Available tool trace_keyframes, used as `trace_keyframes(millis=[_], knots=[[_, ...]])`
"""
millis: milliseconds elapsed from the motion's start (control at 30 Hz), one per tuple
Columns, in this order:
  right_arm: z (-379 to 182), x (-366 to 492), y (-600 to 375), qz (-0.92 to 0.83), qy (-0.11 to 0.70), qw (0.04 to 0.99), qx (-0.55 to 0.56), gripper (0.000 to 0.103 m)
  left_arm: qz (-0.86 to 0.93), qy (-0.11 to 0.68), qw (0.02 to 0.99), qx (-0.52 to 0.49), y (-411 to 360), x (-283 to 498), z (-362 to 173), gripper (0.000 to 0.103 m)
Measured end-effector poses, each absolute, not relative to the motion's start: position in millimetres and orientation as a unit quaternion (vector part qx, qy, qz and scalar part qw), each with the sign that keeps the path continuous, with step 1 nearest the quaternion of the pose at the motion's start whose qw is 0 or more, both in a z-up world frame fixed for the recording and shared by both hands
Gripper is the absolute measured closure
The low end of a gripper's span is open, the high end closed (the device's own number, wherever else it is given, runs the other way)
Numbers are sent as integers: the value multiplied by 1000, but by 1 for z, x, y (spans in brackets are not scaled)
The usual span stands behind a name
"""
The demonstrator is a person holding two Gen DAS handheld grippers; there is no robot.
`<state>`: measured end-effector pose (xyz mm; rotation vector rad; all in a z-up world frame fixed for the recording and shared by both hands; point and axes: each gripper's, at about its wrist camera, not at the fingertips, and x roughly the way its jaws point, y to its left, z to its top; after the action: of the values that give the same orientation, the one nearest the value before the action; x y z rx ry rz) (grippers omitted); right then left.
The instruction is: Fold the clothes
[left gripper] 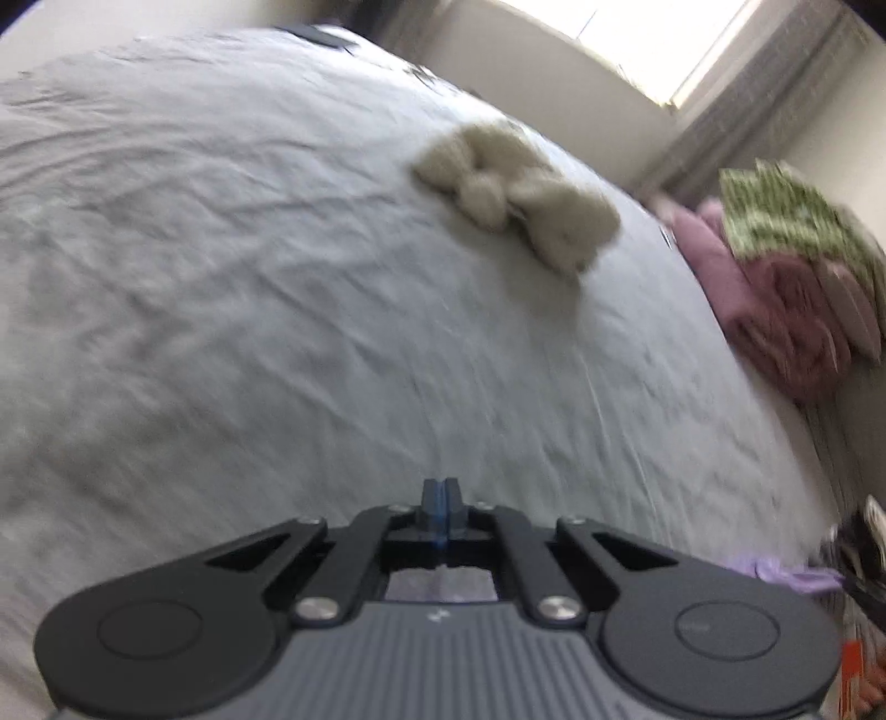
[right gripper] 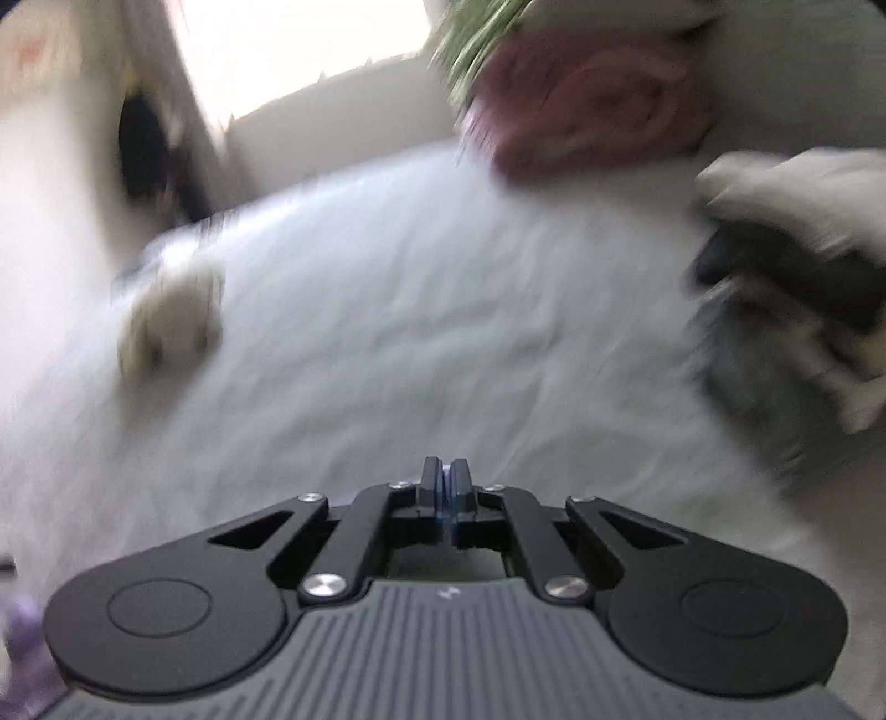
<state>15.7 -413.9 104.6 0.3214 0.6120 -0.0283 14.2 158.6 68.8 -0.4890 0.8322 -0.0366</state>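
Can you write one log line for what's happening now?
left gripper: shut, empty | right gripper: shut, empty | cream garment: bundled on bed

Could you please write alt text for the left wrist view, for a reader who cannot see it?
The left gripper, shut and empty, hovers over a wrinkled pale grey bedsheet. A small cream fluffy garment lies bunched on the sheet ahead, and a pile of pink and green-patterned clothes sits at the bed's right edge below a bright window.

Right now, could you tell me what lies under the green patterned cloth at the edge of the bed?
The green patterned cloth tops a pile of pink and mauve clothes. Whatever lies deeper in the pile is covered.
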Motion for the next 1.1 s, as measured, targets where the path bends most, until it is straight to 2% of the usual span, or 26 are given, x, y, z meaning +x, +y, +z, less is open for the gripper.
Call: trace_keyframes(millis=[100,167,233,267,300,367,533,667,800,900,967,1100], knots=[[118,-6,-443,-66,275,946,161,101,-17,407,883,-234,164,15,67,102],[113,-12,-464,-102,288,939,159,101,-23,424,876,-230,161,17,62,101],[107,-17,-481,-143,301,932,145,101,-27,441,868,-227,158,17,55,94],[104,-19,-487,-161,305,929,137,101,-31,447,864,-227,157,17,52,86],[102,-21,-493,-179,309,925,129,101,-34,452,862,-228,156,17,51,71],[98,-24,-500,-191,313,921,129,101,-41,459,858,-228,153,17,48,51],[82,-16,-500,-213,356,906,86,101,-58,459,860,-215,142,16,49,45],[75,-13,-499,-213,378,899,68,100,-52,470,860,-190,133,18,41,51],[69,-8,-487,-204,394,896,27,98,-64,466,865,-173,126,16,41,83],[69,-4,-476,-198,390,899,3,93,-60,458,871,-167,126,15,44,98],[73,-4,-468,-187,378,907,8,93,-52,448,876,-172,130,15,47,103],[71,3,-450,-160,376,913,-10,93,-40,422,885,-191,143,14,56,103]])
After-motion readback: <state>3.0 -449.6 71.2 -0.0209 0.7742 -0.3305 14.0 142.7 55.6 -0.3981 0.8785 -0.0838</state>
